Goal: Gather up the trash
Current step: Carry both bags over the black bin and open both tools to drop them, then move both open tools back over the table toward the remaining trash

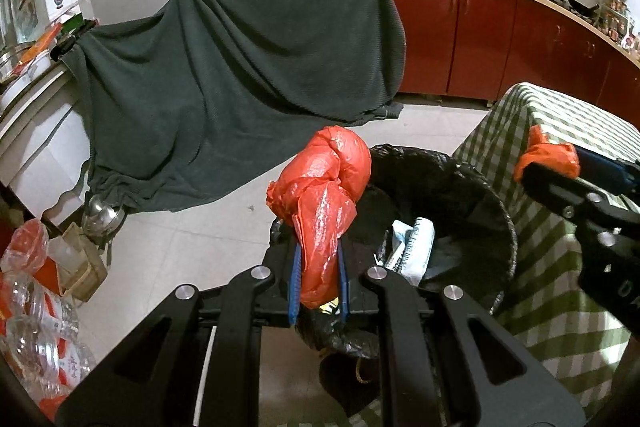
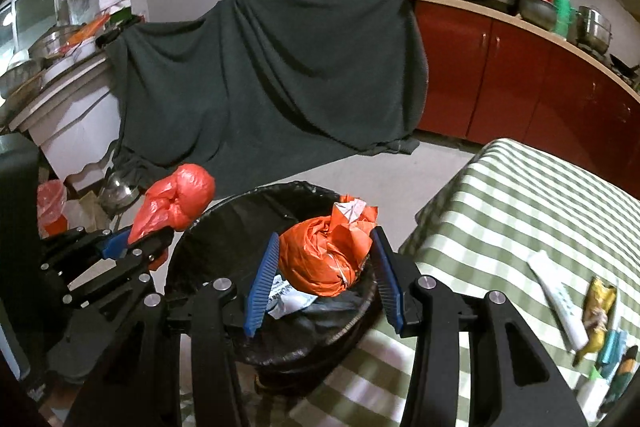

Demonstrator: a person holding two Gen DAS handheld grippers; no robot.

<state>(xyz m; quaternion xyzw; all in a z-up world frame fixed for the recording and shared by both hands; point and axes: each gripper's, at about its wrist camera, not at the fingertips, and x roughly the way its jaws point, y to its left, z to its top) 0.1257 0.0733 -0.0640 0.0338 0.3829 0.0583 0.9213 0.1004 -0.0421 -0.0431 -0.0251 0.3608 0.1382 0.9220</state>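
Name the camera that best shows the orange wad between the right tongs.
Right wrist view: the orange wad sits centred between its open blue fingers, over the black-lined bin. The left wrist view catches only a corner of it behind the right tongs.

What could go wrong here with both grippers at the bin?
1. The left gripper pinches only the tail of its red bag; the bulk sits over the bin rim, so on release it may fall to the floor.
2. The right gripper looks open around the orange bundle, which sits high on the trash and could roll out.
3. The two grippers are close; they might collide.
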